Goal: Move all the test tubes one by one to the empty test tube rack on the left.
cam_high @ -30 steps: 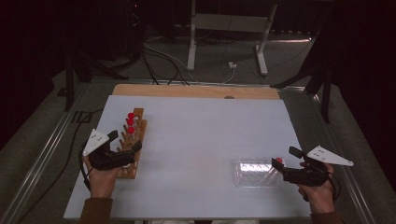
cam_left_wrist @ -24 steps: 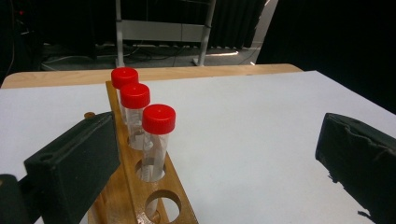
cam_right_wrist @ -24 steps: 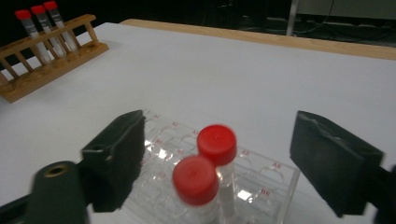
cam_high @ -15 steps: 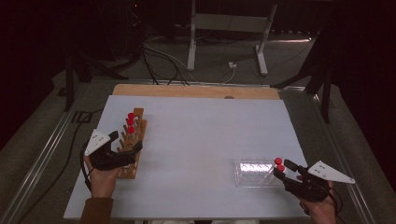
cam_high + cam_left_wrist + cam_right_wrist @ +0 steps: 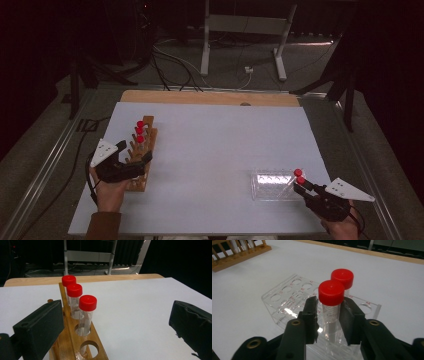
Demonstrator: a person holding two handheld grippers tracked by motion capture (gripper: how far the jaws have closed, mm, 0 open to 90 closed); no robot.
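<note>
The right gripper [image 5: 329, 315], jaws just closing, pinches a red-capped tube [image 5: 331, 307] standing in the clear rack [image 5: 287, 302], whose red hole labels are too small to read; the left gripper [image 5: 120, 325] is spread by the wooden rack [image 5: 72, 345]

This looks like a lab set up for recording. A white-topped bench [image 5: 210, 165] carries a wooden tube rack [image 5: 141, 150] and a clear plastic rack [image 5: 272, 185] holding red-capped tubes [image 5: 140, 131]. Beyond the bench, cables [image 5: 175, 60] and metal stand legs [image 5: 240, 45] lie on a dark floor.

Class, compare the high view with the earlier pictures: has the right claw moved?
Yes. The right claw has drawn in to the clear rack's right end, its jaws just closing on a red-capped tube.
</note>
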